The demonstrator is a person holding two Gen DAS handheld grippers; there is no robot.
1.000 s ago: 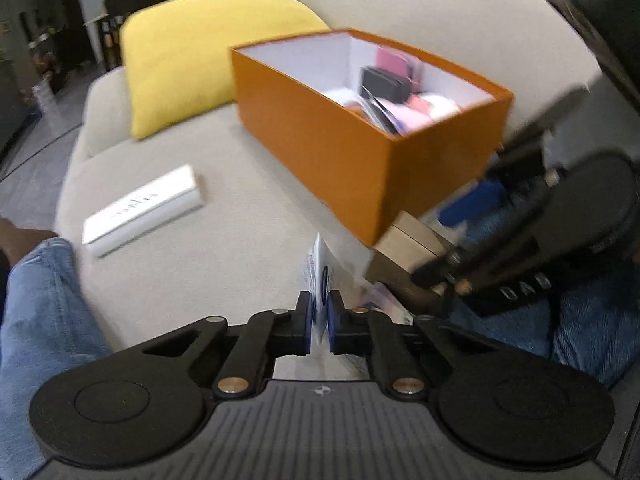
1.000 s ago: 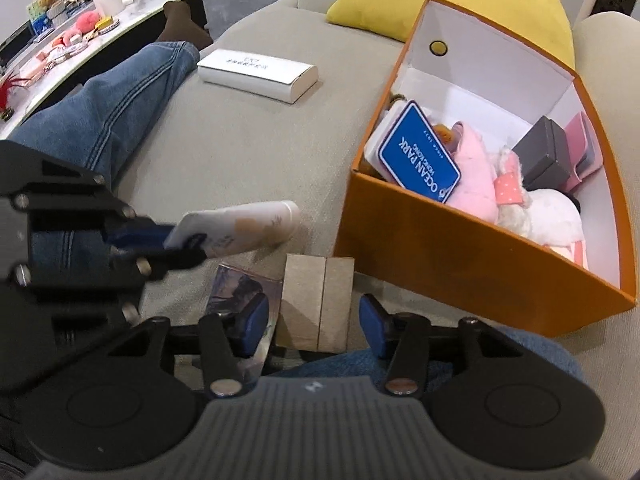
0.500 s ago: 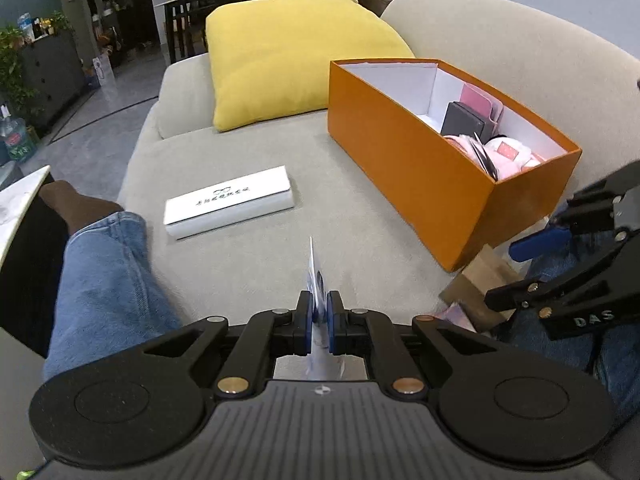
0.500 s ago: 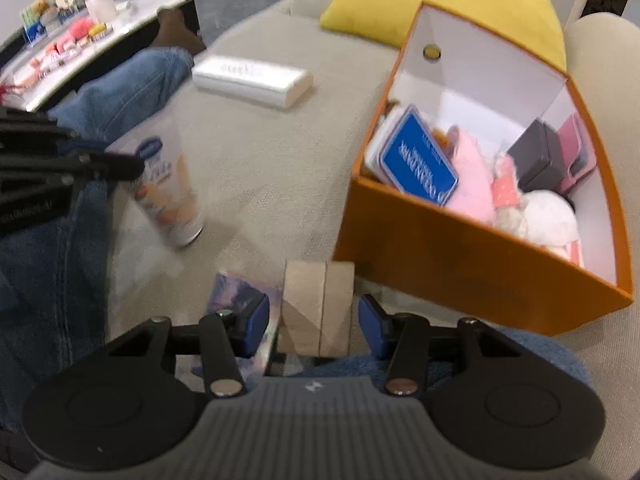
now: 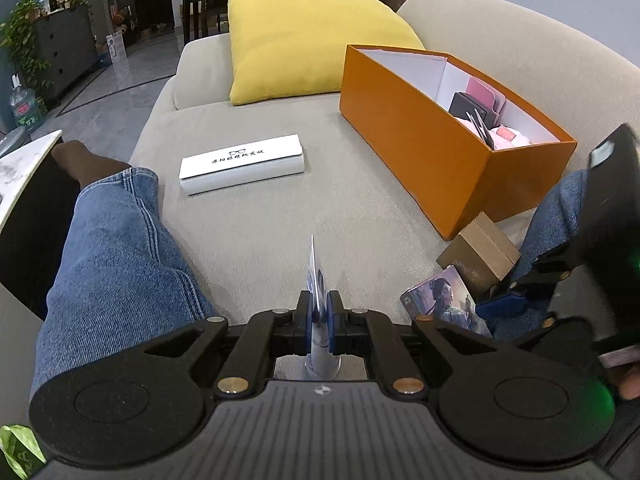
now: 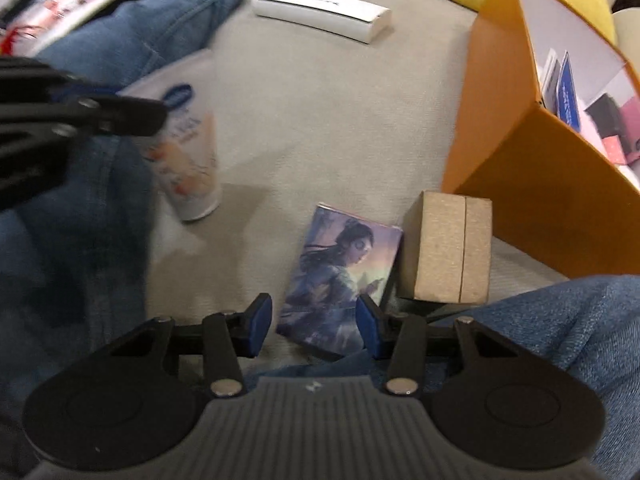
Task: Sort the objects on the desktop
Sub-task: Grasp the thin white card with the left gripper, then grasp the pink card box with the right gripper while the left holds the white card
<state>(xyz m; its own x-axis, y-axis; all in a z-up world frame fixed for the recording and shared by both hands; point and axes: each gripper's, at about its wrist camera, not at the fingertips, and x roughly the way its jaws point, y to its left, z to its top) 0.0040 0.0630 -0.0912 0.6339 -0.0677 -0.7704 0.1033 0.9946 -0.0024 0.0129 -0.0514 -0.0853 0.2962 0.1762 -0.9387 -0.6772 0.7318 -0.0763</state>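
Observation:
My left gripper (image 5: 319, 316) is shut on a white cream tube (image 5: 316, 280), seen edge-on; in the right wrist view the tube (image 6: 188, 160) hangs cap-down over the sofa at the left. My right gripper (image 6: 314, 326) is open, its fingers on either side of a picture card box (image 6: 340, 276) lying on the sofa. That box also shows in the left wrist view (image 5: 444, 300). A brown cardboard box (image 6: 448, 248) stands right of it. The orange box (image 5: 432, 144) holds pink and dark items and a blue card (image 6: 568, 96).
A white glasses case (image 5: 240, 164) lies on the grey sofa seat (image 5: 280, 220). A yellow cushion (image 5: 308, 40) leans behind it. Jeans-clad legs lie at the left (image 5: 116, 248) and at the right (image 6: 560, 320). A table with small items is at far left.
The left gripper has drawn back and left with the tube. The right gripper has dropped lower and shifted left, so the picture card box now lies between its open fingers.

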